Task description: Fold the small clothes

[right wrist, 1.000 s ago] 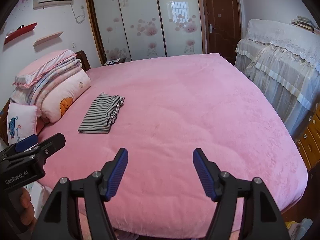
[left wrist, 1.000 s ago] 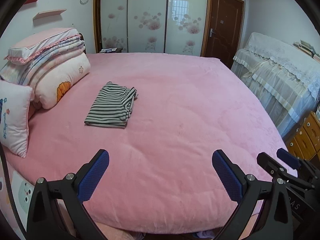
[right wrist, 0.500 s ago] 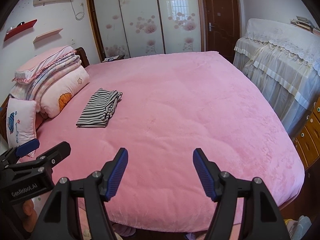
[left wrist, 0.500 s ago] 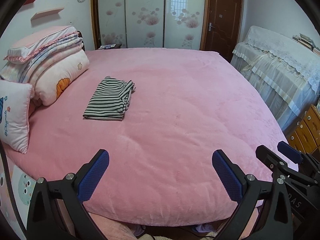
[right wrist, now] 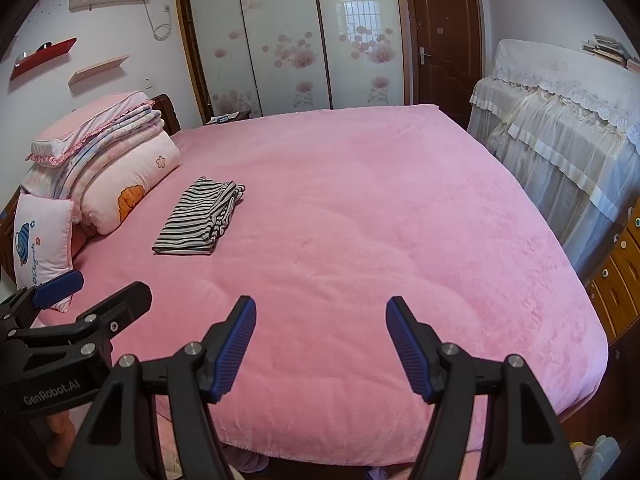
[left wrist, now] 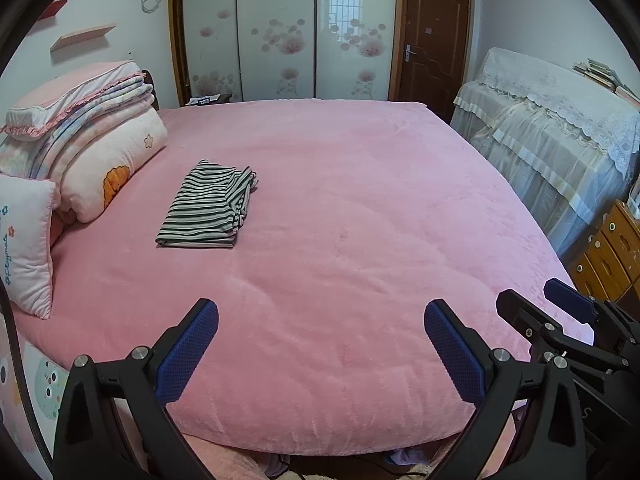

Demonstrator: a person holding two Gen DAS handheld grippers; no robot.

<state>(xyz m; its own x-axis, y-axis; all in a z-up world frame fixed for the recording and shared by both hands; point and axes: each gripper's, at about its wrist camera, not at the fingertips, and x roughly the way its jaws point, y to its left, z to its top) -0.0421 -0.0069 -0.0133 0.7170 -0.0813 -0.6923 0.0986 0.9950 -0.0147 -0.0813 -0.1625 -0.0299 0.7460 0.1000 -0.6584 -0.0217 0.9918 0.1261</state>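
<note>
A: Left wrist view, nearest first: the left gripper (left wrist: 321, 330) hangs with jaws spread and nothing between them, over the foot of the pink bedspread (left wrist: 360, 220). The right gripper (right wrist: 321, 326) beside it is likewise released and bare.

B: And the garment?

A: The striped garment (left wrist: 208, 206) lies folded, well beyond both claws, near the stacked quilts (left wrist: 88, 148) at the headboard end.

B: Handling?

A: Likely light, limp knit; it would sag if pinched singly. I'd take the near folded edge at both corners.
</note>
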